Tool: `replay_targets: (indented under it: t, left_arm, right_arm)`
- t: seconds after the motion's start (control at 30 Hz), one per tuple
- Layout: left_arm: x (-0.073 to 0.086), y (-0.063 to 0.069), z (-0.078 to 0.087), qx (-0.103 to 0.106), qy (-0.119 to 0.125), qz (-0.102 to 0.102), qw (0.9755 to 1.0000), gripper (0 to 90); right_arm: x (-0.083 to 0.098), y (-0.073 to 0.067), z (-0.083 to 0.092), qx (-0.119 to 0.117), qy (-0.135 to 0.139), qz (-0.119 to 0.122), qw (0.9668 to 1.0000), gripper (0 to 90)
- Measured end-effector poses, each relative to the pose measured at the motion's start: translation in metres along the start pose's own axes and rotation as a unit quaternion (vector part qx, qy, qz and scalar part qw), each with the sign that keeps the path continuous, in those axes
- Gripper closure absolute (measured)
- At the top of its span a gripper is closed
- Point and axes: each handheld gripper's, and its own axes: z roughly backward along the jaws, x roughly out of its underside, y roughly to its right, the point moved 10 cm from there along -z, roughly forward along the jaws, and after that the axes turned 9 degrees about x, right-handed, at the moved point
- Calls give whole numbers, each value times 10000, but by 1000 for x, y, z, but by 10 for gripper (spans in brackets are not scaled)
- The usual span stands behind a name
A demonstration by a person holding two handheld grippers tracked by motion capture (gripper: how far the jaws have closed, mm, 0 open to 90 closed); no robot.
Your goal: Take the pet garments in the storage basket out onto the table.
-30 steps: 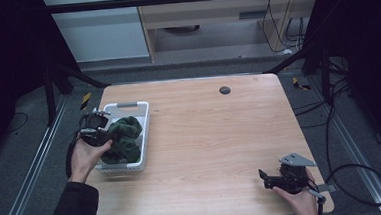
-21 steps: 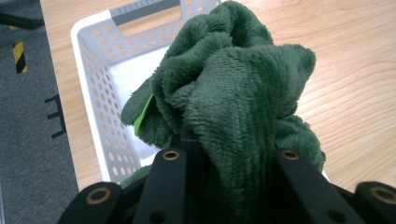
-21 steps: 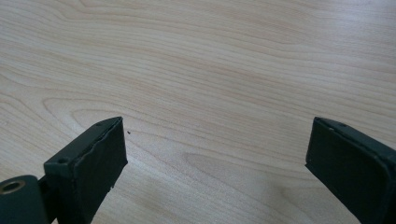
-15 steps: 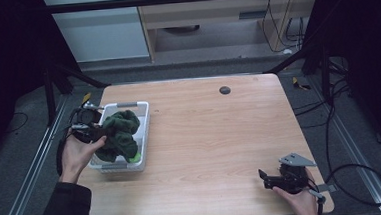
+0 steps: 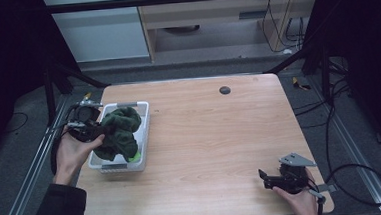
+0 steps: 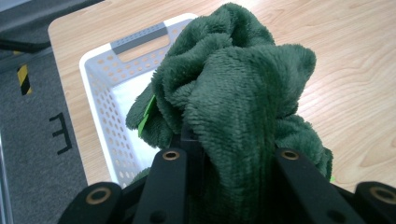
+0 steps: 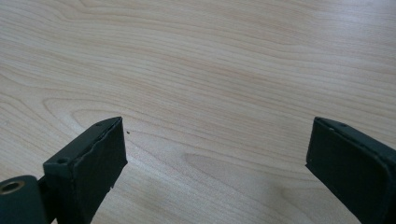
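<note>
Item one, my left gripper (image 5: 96, 135): held at the left edge of the wooden table (image 5: 215, 136), its two black jaws clamped on a dark green fleece towel (image 5: 119, 133); in the left gripper view the plush cloth (image 6: 233, 102) is bunched between the jaws and bulges up over them. Item two, the towel: a crumpled mass, most of it raised above a white perforated plastic basket (image 5: 142, 135), with its lower folds hanging into the basket; a small bright green tag (image 6: 147, 112) shows at one edge of the cloth. Item three, the basket: rectangular, with a grey handle bar (image 6: 139, 39) at its far end, standing on the left part of the table near the edge; I cannot tell what else lies inside it under the cloth. Item four, my right gripper (image 5: 266, 177): low at the near right corner of the table, well apart from the basket, with a grey three-cornered plate (image 5: 296, 159) on top and a cable trailing off to the right; in the right gripper view its jaws stand wide apart with bare wood grain (image 7: 210, 93) between them and nothing gripped. Item five, a small dark round disc (image 5: 224, 90) set in the table near its far edge.
</note>
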Motion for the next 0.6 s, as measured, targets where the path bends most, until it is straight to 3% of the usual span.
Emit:
replay_targets:
  t: [0.6]
  left_arm:
    - [-11, 40, 6, 280, -59, -507, 9983, 743]
  right_arm:
    - [-1, 1, 1, 25, 41, 3, 10000, 45]
